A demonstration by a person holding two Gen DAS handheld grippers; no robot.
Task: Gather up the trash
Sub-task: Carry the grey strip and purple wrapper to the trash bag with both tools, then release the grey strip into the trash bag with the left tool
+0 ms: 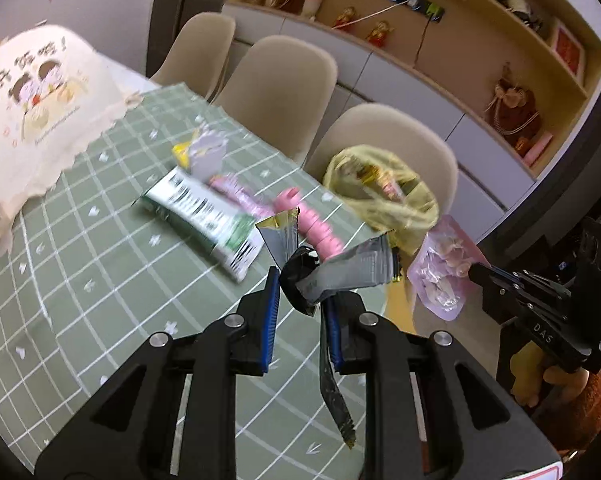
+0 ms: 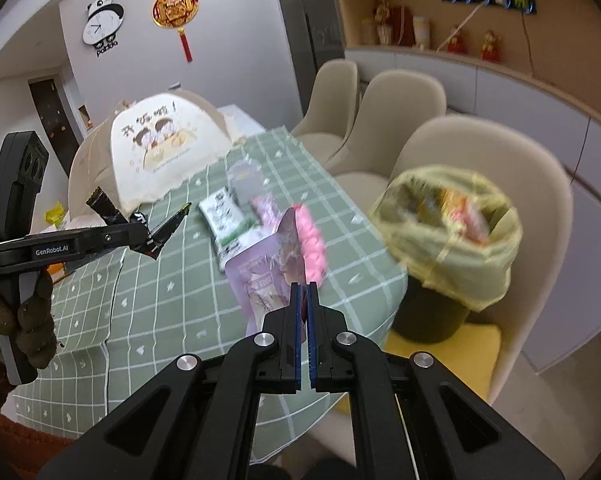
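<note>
My left gripper [image 1: 302, 280] is shut on a crumpled black and silver wrapper [image 1: 340, 276], held above the green checked tablecloth [image 1: 100, 264]; it also shows in the right wrist view [image 2: 140, 232]. My right gripper [image 2: 304, 286] is shut on a pink-purple snack pouch [image 2: 260, 276], held over the table's near edge; the pouch also shows in the left wrist view [image 1: 444, 268]. A bin lined with a yellow bag [image 2: 452, 232] holds wrappers and stands on a chair beside the table. A green and white carton [image 1: 204, 216], a pink ribbed item [image 1: 316, 228] and a silver pouch [image 1: 206, 152] lie on the table.
A cream food cover with a cartoon print [image 1: 32, 96] sits at the table's far end. Three beige chairs [image 1: 276, 92] line the table's right side. Shelves with ornaments [image 1: 512, 108] run along the wall behind.
</note>
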